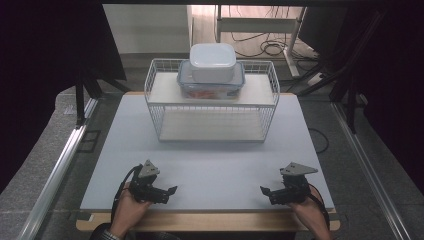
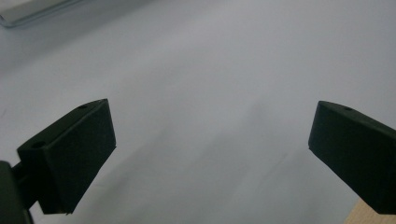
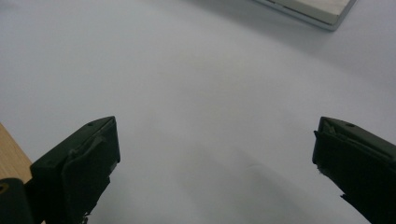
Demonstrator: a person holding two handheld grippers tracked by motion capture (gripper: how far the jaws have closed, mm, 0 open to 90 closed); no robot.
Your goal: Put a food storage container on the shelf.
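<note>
Two grippers parked low at the near edge of the table (image 1: 210, 165), one per hand, tips angled in toward each other. Left gripper (image 1: 170, 191) near the front left corner, jaws wide apart with nothing between them but bare white tabletop, clearly seen in the left gripper view (image 2: 210, 135). Right gripper (image 1: 265, 190) mirrored near the front right corner, jaws likewise spread wide and holding nothing, same story in the right gripper view (image 3: 215, 140). Grey three-cornered plate on top of each, cable trailing back along the wrist. Strip of bare wood table edge peeking in at the bottom corner of both gripper views.

Well apart from both, at the far middle of the table: a white wire basket rack (image 1: 212, 107) with two levels. Lower shelf bare. On the upper shelf, a clear container with a blue-edged lid (image 1: 186, 82), something reddish inside, too blurry to name. Stacked right on top of that, a white lidded box (image 1: 213, 61), upright and roughly centred. A corner of the rack's base just catching the top edge of each gripper view. Black curtains on both sides, loose cables on the floor behind.
</note>
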